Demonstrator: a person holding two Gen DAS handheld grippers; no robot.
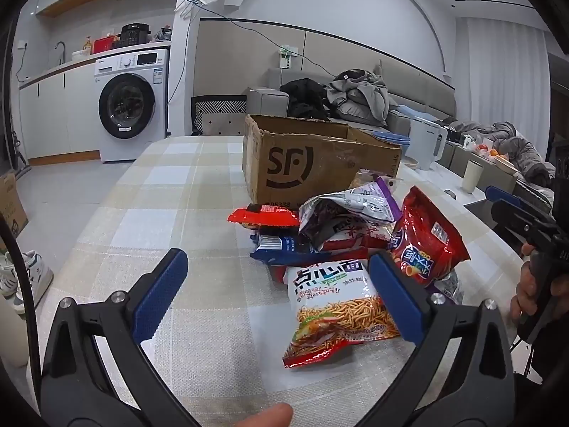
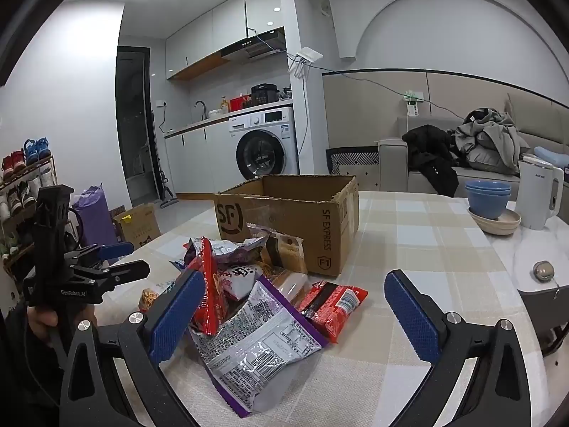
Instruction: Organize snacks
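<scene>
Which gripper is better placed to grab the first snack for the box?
Probably right: the open right gripper already straddles the silver-purple bag; the open left gripper sits mostly beside the noodle bag.

Snack packets (image 2: 249, 306) lie heaped on the worktop (image 2: 409, 249), just before the cardboard box (image 2: 302, 220); bowls (image 2: 489, 201) and kettle (image 2: 538, 195) stand far right; the washing machine (image 2: 265, 142) sits beyond.
</scene>
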